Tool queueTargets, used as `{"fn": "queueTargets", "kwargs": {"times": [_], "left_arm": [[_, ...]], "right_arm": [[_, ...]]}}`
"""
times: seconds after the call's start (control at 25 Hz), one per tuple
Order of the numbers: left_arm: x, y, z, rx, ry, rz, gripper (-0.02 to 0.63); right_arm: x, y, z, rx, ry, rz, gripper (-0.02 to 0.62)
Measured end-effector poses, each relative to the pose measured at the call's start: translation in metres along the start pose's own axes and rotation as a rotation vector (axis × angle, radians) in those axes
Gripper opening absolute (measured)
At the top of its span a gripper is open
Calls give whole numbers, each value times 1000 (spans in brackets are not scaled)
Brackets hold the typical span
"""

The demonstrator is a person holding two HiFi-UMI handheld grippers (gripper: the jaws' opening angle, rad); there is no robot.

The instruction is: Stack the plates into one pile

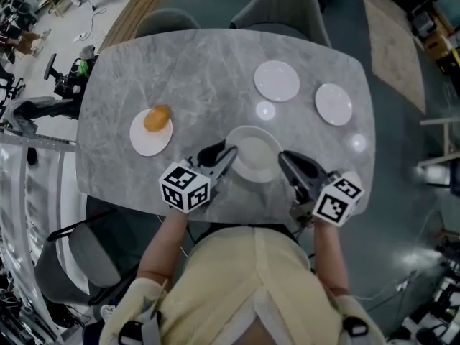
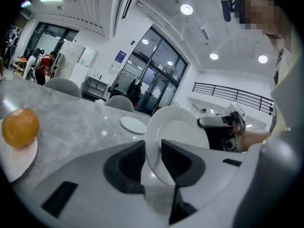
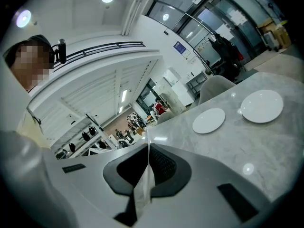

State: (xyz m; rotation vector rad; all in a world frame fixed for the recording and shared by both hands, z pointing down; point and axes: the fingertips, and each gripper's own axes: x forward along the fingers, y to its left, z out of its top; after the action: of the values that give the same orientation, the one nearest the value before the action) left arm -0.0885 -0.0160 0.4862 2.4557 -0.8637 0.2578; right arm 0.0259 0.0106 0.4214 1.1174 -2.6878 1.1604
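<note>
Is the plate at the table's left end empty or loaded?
Loaded: a round orange item sits on that plate.

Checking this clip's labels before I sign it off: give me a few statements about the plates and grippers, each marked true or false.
1. The left gripper clamps the rim of a white plate. True.
2. The right gripper has its jaws wide apart. False: they are together, with nothing between them.
3. An orange round item lies on the leftmost plate. True.
4. All the plates are in one pile. False: the two far plates lie apart from each other and from the rest, unstacked.
</note>
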Motion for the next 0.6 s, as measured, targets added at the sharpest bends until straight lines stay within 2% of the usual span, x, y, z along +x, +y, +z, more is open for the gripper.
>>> {"fn": "queueTargets", "kwargs": {"times": [0.32, 0.6], "left_arm": [[32, 1, 30, 57, 1, 43, 100], [64, 7, 51, 55, 22, 97, 91]], "right_arm": [[-6, -35, 28, -2, -62, -42, 13], [-2, -73, 53, -35, -86, -114, 14]]}}
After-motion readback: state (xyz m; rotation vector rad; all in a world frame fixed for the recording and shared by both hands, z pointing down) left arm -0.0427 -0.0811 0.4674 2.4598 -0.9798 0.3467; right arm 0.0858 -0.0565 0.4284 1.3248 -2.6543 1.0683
